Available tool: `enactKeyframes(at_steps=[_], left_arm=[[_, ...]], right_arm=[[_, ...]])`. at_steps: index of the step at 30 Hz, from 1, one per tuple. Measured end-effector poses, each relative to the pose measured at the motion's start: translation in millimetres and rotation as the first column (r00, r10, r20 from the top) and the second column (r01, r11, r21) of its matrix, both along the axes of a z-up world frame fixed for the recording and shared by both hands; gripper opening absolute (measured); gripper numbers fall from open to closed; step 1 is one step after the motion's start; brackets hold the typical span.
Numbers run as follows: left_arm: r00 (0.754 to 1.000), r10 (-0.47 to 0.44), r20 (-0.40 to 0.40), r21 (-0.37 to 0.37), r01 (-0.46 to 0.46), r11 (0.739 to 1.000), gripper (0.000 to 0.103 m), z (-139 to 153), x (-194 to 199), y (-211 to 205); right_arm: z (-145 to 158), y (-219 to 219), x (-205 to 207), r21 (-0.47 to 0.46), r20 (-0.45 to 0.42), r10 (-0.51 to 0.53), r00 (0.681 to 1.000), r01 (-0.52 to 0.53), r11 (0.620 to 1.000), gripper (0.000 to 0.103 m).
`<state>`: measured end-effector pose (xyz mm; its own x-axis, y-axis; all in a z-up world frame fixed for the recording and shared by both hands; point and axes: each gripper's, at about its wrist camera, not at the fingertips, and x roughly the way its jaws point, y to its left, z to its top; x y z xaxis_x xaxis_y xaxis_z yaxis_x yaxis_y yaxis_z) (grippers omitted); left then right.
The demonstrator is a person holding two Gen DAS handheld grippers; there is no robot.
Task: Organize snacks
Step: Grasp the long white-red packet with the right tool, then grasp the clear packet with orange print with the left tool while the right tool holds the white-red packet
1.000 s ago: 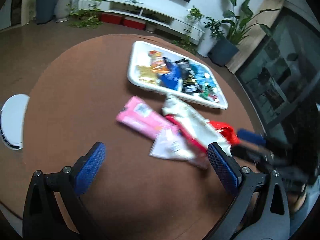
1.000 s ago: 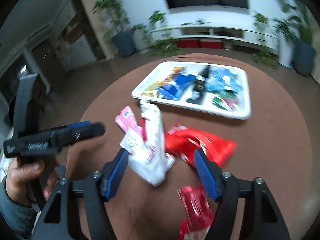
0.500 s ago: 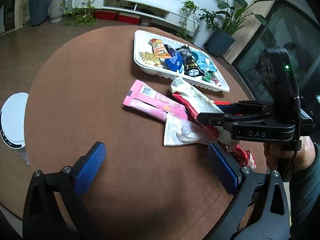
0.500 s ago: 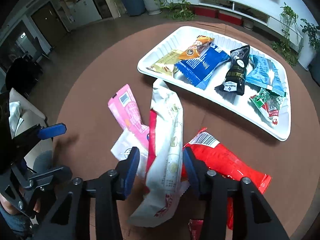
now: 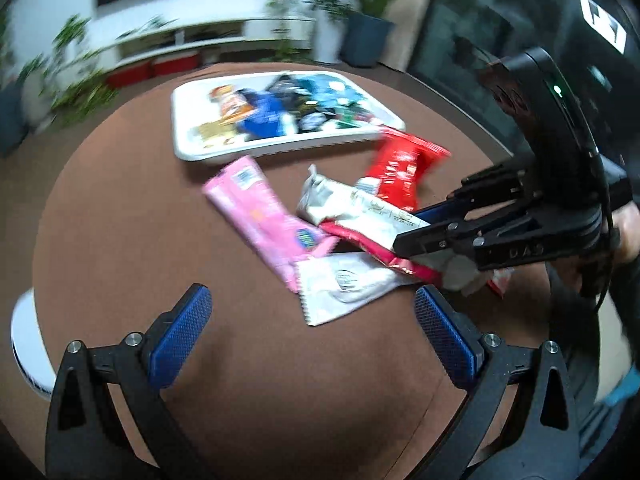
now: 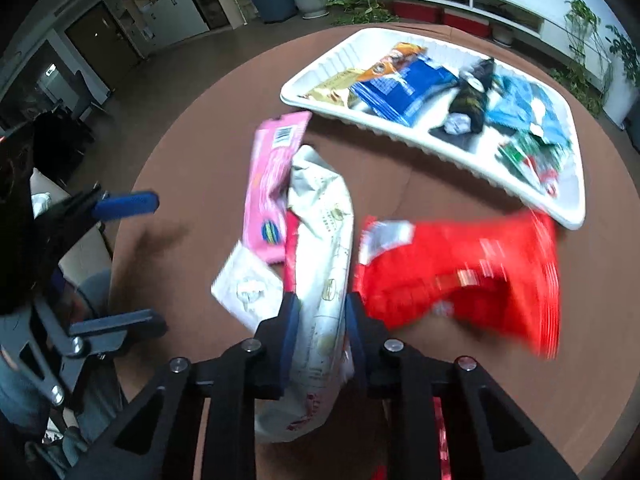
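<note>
Round brown table [image 5: 120, 240]. White tray [image 6: 436, 148] at far side, filled with snack packs. Red bag [image 6: 460, 272] just beside tray's near rim, blurred. White pouch [image 6: 324, 240] near table middle, lying across pink pack [image 6: 272, 184] and small white sachet [image 6: 244, 288]. Right gripper [image 6: 318, 316]: jaws closing, pads already pinching white pouch at its near part. Left gripper [image 5: 308, 334]: fingers spread wide, nothing between them, above bare table just short of sachet.

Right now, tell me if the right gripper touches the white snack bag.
Touching. Right wrist view: right gripper closing, both pads pressing the white snack bag.
</note>
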<state>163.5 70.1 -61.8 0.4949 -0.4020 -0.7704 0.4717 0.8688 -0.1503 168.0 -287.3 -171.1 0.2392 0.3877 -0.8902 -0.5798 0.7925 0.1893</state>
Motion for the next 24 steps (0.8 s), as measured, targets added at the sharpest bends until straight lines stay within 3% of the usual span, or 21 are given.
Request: enactKeyframes(at_steps=[5, 10, 19, 24], left_arm=[[0.985, -0.169, 0.015, 0.095, 0.167, 0.981, 0.102, -8, 0, -33], [0.947, -0.321, 0.017, 0.223, 0.309, 0.925, 0.102, -18, 7, -68], [0.853, -0.522, 0.005, 0.408, 0.475, 0.78, 0.102, -21, 23, -107], [0.791, -0.604, -0.094, 0.463, 0.572, 0.677, 0.103, -37, 29, -121]], right_arm=[[-7, -33, -22, 0.02, -0.019, -0.074, 0.997, 0.074, 0.997, 0.023], [-10, -61, -34, 0.06, -0.025, -0.169, 0.985, 0.17, 0.984, 0.023], [-10, -72, -31, 0.09, -0.043, -0.261, 0.964, 0.264, 0.96, 0.025], [-13, -79, -24, 0.12, -0.085, -0.288, 0.954, 0.296, 0.948, 0.027]])
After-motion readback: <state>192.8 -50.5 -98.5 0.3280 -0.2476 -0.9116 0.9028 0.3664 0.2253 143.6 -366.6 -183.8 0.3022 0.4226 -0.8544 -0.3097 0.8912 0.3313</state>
